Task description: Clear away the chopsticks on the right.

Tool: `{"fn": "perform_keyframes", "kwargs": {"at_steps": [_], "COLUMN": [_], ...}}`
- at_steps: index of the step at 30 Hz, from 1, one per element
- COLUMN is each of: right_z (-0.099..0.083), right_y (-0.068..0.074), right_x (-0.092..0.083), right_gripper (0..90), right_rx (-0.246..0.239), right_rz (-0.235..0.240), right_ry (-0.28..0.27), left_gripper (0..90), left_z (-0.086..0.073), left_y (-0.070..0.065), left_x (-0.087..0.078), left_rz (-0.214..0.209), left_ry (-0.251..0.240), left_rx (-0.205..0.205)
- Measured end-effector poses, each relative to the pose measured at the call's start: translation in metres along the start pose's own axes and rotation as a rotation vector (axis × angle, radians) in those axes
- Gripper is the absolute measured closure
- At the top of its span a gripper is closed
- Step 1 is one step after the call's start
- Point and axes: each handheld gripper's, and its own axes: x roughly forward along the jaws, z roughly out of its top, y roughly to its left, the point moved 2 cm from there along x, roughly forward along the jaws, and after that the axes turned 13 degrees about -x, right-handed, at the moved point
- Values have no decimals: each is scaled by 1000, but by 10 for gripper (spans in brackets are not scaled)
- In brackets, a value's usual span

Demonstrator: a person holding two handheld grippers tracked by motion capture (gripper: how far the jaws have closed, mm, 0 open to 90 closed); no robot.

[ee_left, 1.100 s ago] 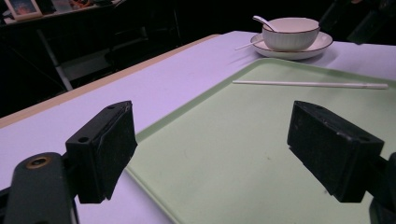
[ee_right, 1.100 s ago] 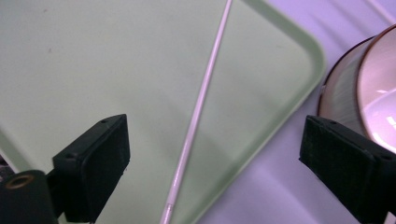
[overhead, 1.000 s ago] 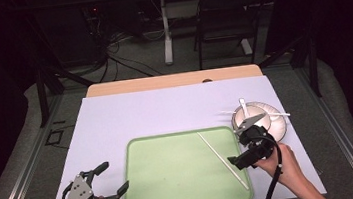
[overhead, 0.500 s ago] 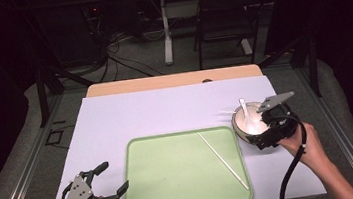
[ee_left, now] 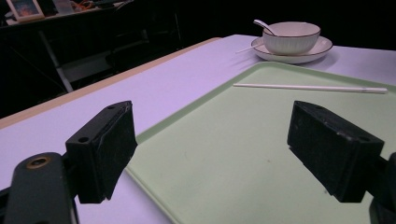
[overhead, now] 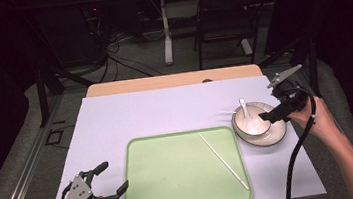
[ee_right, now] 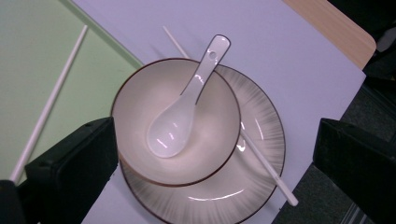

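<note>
Pale lilac-covered surface (overhead: 165, 111) carries everything. A flat light-green rectangular plastic tray (overhead: 173, 175) is set at the near middle, with 1 thin white chopstick (overhead: 223, 160) lying diagonally on its right part. Just right of the tray, apart from it, a round white ceramic plate with dark rim (overhead: 274, 136) is seen, and on it stands a white ribbed ceramic bowl (overhead: 251, 121) holding a glossy white ceramic spoon (ee_right: 180, 119). A 2nd thin white chopstick (ee_right: 261, 161) is laid across the plate, passing under or behind the bowl, ends sticking out beyond the rim.

Right gripper (overhead: 267, 117) is hovered above the bowl and plate, jaws spread fully wide, nothing between them; they have just been opening. Left gripper (overhead: 110, 180) is parked at the tray's near left corner, jaws released, empty.

Step judged: 1 chopstick is already on the tray, and the reach for the 2nd is in hand. Next move calls for lowering the right gripper beside the bowl, lining the jaws across the chopstick's exposed end, and pinching low without knocking the bowl or spoon.
</note>
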Motion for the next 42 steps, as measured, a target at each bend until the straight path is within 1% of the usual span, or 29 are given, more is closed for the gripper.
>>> {"fn": "perform_keyframes", "kwargs": {"at_steps": [8, 9, 10, 11, 12, 13, 15, 17, 18, 20, 21, 23, 24, 25, 26, 27, 28, 30, 31, 33, 34, 35, 36, 37, 38, 39, 40, 41, 42], "right_z": [3, 3, 2, 2, 1, 0, -3, -5, -7, -9, -11, -14, -15, -17, -18, -18, -19, -21, -22, -24, -25, -26, -27, -28, -30, -30, -30, -31, -30], "right_y": [-30, -33, -37, -41, -44, -49, -52, -56, -58, -62, -64, -66, -67, -66, -66, -67, -67, -65, -65, -62, -63, -61, -61, -61, -59, -59, -59, -60, -60], "right_x": [20, 22, 24, 27, 29, 32, 37, 41, 43, 45, 47, 51, 53, 56, 60, 61, 63, 67, 70, 75, 77, 79, 81, 84, 87, 87, 88, 89, 88], "right_gripper": [0, 0, 0, 0, 0, 0, 0, 0, 13, 140, 142, 153, 180, 201, 222, 260, 280, 320, 361, 389, 410, 424, 431, 445, 457, 465, 483, 495, 503], "right_rx": [4, -4, -8, 2, 11, 19, 24, 23, 29, 34, 31, 31, 21, 5, 12, 3, -3, 22, -13, -9, -40, -39, -51, -57, -54, -57, -57, -76, -81], "right_rz": [5, 17, 16, 16, 31, 27, 38, 21, 19, -11, -16, 7, 18, 20, 14, 15, 10, 20, 35, 55, 65, 91, 97, 110, 108, 110, 116, 122, 136], "right_ry": [59, 59, 75, 83, 85, 95, 115, 144, 150, 157, 142, 190, 216, 221, 205, 250, 258, 289, 288, 314, 316, 323, 331, 332, 297, 331, 333, 337, 375], "left_gripper": [154, 154, 154, 154, 154, 154, 154, 154, 154, 154, 154, 154, 154, 154, 154, 154, 154, 154, 154, 154, 154, 154, 154, 154, 154, 154, 154, 154, 154], "left_z": [0, 0, 0, 0, 0, 0, 0, 0, 0, 0, 0, 0, 0, 0, 0, 0, 0, 0, 0, 0, 0, 0, 0, 0, 0, 0, 0, 0, 0], "left_y": [1, 1, 1, 1, 1, 1, 1, 1, 1, 1, 1, 1, 1, 1, 1, 1, 1, 1, 1, 1, 1, 1, 1, 1, 1, 1, 1, 1, 1], "left_x": [-1, -1, -1, -1, -1, -1, -1, -1, -1, -1, -1, -1, -1, -1, -1, -1, -1, -1, -1, -1, -1, -1, -1, -1, -1, -1, -1, -1, -1], "left_rz": [2, 2, 3, 2, 3, 3, 3, 3, 4, 4, 4, 3, 4, 4, 3, 3, 3, 3, 3, 3, 4, 5, 4, 3, 4, 5, 5, 5, 5], "left_ry": [-4, -5, -6, -7, -9, -10, -9, -10, -10, -10, -10, -10, -10, -9, -9, -8, -9, -9, -9, -10, -9, -9, -9, -9, -8, -8, -9, -9, -9], "left_rx": [0, 0, -1, -2, -5, -5, -6, -7, -7, -5, -5, -4, -6, -4, -4, -3, -3, -3, -3, -3, -3, -5, -5, -4, -2, -3, -5, -3, -3]}}
